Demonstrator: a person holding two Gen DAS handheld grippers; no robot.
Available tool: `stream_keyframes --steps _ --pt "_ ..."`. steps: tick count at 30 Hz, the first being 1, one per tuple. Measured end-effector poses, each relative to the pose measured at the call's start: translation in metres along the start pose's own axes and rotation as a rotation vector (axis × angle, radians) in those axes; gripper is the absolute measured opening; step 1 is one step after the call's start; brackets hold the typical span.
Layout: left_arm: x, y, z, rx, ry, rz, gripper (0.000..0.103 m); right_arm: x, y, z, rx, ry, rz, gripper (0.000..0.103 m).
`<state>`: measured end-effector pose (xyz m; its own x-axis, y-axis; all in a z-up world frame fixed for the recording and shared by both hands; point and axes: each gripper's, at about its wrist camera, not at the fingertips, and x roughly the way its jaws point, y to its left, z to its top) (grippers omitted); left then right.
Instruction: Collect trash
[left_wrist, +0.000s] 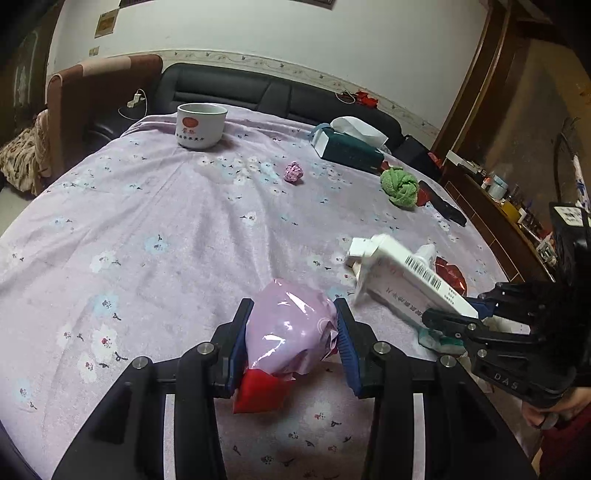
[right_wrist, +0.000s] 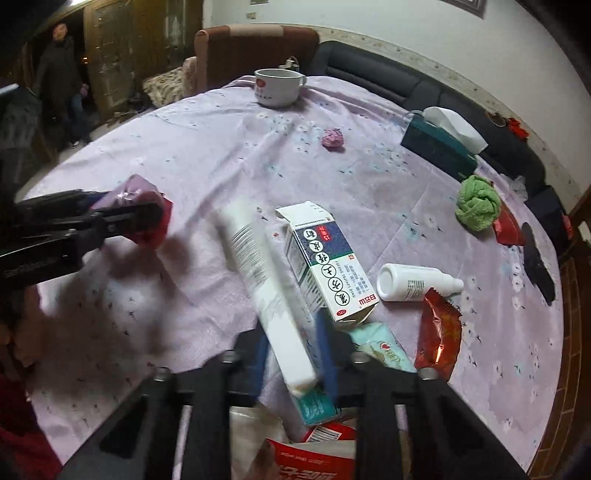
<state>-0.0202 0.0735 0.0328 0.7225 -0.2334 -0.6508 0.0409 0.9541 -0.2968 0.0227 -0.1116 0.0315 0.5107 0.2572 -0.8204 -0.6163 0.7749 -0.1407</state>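
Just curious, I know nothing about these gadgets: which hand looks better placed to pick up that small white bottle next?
Probably neither yet: the right tool is nearer the white bottle, but grips a long white box; the left tool holds a pink bag.

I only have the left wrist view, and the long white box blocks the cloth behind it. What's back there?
Observer: A printed medicine carton lies beside the long white box, with its end flaps open.
Operator: Any trash under the right gripper?
Observer: Yes, a red and white packet lies just below the right gripper.
Operator: Is anyone else in the room?
Observer: A person in dark clothes stands by the wooden doors at the back.
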Motion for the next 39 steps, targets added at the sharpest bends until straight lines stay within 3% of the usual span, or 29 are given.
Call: stream_keyframes --steps 3,16,19,22,39 --pt "-0.002 0.002 0.000 -0.010 -0.008 -0.009 0.041 -0.007 0.003 -0.002 0.023 -0.032 -0.022 0.014" --pt "-0.002 -0.003 -0.001 -0.002 -0.015 0.002 0.041 -0.086 0.010 -0.043 0.281 -0.252 0.052 0.014" --pt "-0.006 -0.006 -0.003 0.001 -0.020 0.007 0.041 -0.096 0.006 -0.053 0.328 -0.264 0.043 0.014" --pt "-0.008 -0.016 -0.010 -0.013 0.004 -0.054 0.041 -0.101 0.000 -0.065 0.371 -0.267 0.035 0.014" --pt "-0.031 -0.101 -0.019 0.156 -0.003 -0.131 0.041 -0.130 -0.034 -0.114 0.519 -0.294 -0.034 0.014"
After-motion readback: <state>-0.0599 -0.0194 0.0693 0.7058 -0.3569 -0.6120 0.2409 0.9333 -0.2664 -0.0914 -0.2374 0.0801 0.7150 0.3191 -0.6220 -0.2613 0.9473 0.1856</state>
